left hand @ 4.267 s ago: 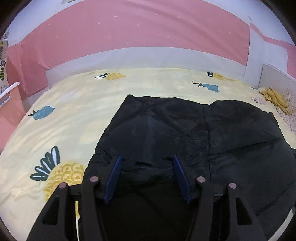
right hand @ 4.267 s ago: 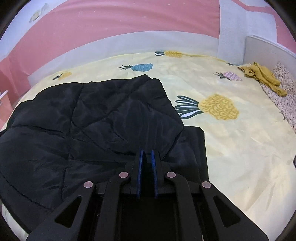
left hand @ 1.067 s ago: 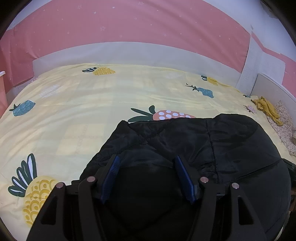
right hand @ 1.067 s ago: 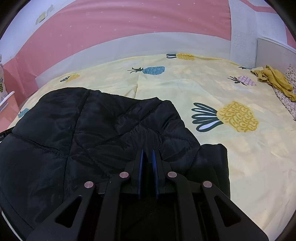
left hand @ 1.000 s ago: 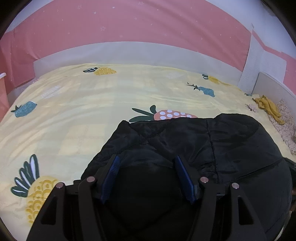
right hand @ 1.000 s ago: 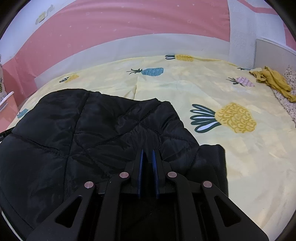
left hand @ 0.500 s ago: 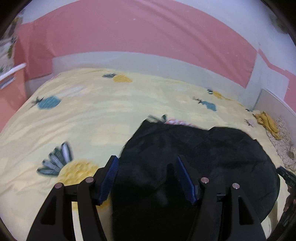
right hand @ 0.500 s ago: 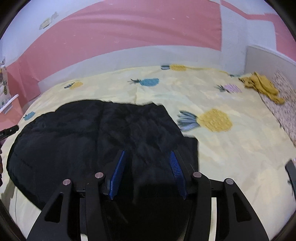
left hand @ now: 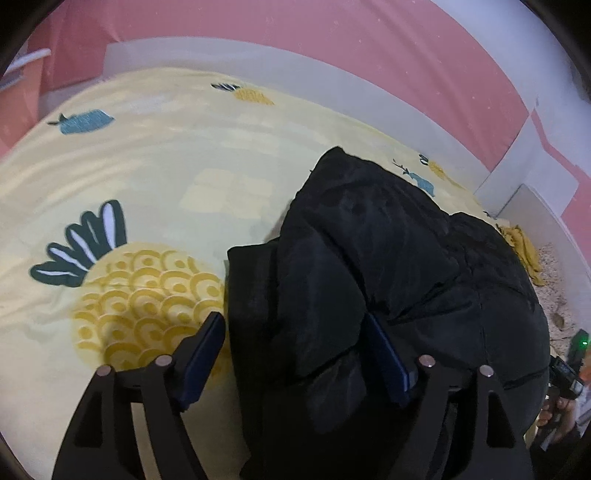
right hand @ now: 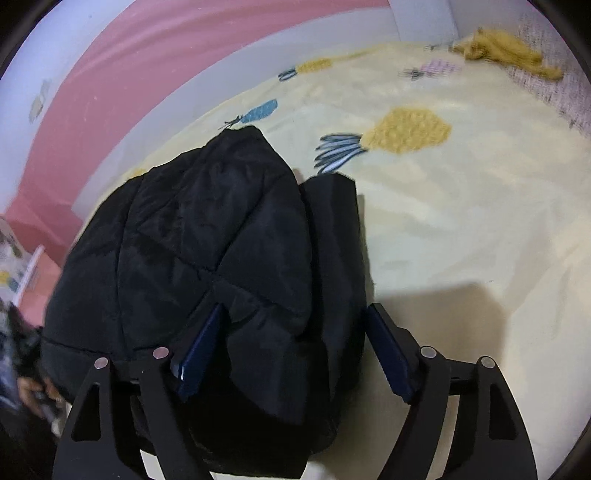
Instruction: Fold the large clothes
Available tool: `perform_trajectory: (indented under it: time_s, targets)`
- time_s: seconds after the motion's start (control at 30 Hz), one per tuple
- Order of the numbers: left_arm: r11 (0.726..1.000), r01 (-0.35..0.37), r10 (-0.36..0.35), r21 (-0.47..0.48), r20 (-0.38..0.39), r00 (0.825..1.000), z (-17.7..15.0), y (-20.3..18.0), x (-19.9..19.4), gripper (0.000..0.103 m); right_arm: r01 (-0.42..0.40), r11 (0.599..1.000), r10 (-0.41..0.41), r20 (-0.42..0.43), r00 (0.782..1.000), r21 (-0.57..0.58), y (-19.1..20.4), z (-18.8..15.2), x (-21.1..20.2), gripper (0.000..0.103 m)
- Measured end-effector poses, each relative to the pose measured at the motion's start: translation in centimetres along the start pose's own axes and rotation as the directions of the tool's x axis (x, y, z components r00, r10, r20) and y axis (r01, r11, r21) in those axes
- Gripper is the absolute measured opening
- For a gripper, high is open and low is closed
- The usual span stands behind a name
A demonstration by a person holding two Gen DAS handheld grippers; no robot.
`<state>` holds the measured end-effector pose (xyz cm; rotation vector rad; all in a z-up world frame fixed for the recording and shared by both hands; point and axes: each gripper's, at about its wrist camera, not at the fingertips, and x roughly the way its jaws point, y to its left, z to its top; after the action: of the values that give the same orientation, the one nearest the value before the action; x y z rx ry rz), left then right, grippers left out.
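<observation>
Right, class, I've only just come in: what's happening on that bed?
A person with a gripper in each hand is folding a black jacket on a yellow pineapple-print sheet. The jacket lies bunched in a thick folded pile. The left gripper and the right gripper are both open, each straddling one end of the pile, gripping nothing. A yellow cloth lies by the bed's far edge.

- Jacket (left hand: 388,258) (right hand: 207,236): plain black, quilted in diamond stitching.
- Bedsheet (left hand: 166,155) (right hand: 461,192): pale yellow, printed with yellow, blue and pink pineapples with dark leaves.
- Wall (left hand: 295,33) (right hand: 147,66): pink with a white band.
- Cloth (right hand: 506,48) (left hand: 524,247): mustard yellow.
- Left tongs (left hand: 295,354) and right tongs (right hand: 295,350): black with blue pads.
</observation>
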<state>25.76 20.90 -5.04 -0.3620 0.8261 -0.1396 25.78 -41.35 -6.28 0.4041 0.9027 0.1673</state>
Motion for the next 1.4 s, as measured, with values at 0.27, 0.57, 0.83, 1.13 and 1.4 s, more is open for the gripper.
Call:
perform_trajectory:
  time_s: [0.27, 0.57, 0.83, 1.13, 1.4]
  targets:
    - [0.992, 0.111, -0.116, -0.068, -0.073, 0.991, 0.7, 0.9, 2.9, 0.090, -0.089, 0.995, 0.093, -0.073, 0.993, 0.054, -0.9, 0.8, 2.9, 0.078]
    - [0.988, 0.144, -0.149, -0.046, -0.105, 0.983, -0.1, 0.6, 3.0, 0.089, -0.134, 0.989, 0.141, -0.116, 0.983, 0.067, -0.8, 1.1, 3.3, 0.073]
    - [0.989, 0.143, -0.147, -0.042, -0.112, 0.983, 0.2, 0.2, 3.6, 0.089, -0.183, 0.982, 0.188, -0.124, 0.974, 0.052, -0.2, 2.4, 5.3, 0.065]
    - [0.990, 0.138, -0.136, 0.008, -0.119, 0.984, 0.3, -1.9, 3.8, 0.059, -0.191, 0.981, 0.193, -0.117, 0.974, 0.028, 1.0, 2.4, 5.5, 0.044]
    - [0.995, 0.072, -0.069, 0.073, -0.038, 0.997, 1.3, -4.5, -0.7, 0.028, -0.165, 0.986, 0.164, -0.066, 0.984, -0.018, 3.0, 2.6, 1.3, 0.026]
